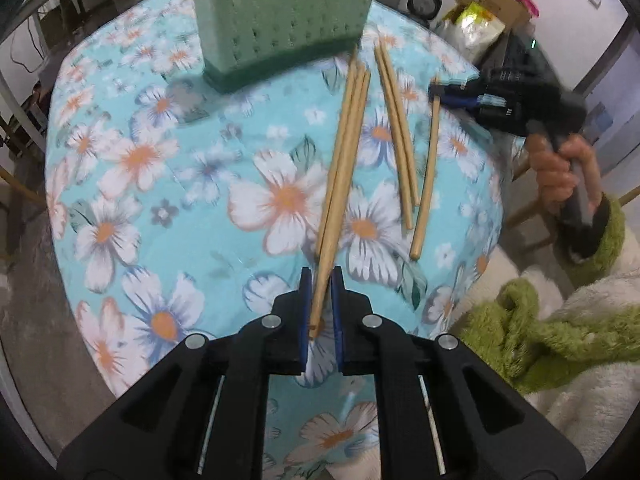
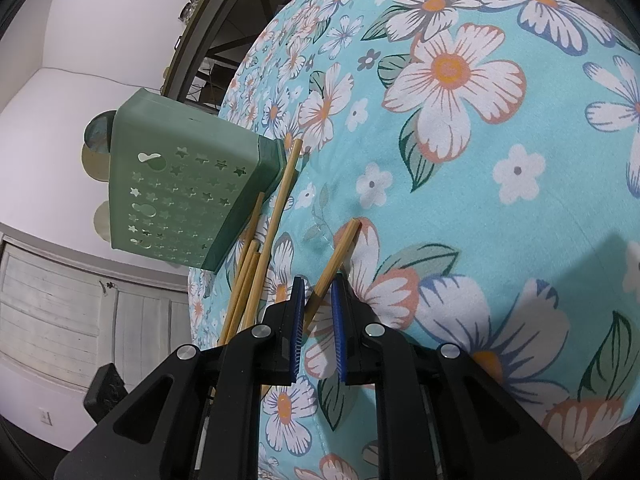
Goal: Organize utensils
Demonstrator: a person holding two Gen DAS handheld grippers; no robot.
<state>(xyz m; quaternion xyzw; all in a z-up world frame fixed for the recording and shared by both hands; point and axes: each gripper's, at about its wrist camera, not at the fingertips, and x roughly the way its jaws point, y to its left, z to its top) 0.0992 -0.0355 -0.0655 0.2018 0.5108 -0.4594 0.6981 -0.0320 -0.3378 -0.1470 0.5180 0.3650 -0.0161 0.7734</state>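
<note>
My left gripper (image 1: 322, 280) is shut on a small bundle of wooden chopsticks (image 1: 344, 168) that points away toward the green perforated utensil holder (image 1: 280, 12). The holder stands on the floral tablecloth (image 1: 180, 208). A loose pair of chopsticks (image 1: 396, 132) lies to the right of the bundle. Further right, a hand (image 1: 560, 172) holds my right gripper (image 1: 438, 92), which is shut on the far end of a single chopstick (image 1: 426, 184). In the right wrist view that chopstick (image 2: 336, 252) sits between the blue pads (image 2: 298, 312) of the right gripper (image 2: 318, 284), with the holder (image 2: 180, 192) to its left.
Several other chopsticks (image 2: 256, 260) lie beside the holder's base in the right wrist view. The table's rounded edge (image 1: 80, 280) drops to the floor on the left. Boxes and bags (image 1: 480, 12) stand behind the table. A green and white fleecy sleeve (image 1: 560, 320) is at the right.
</note>
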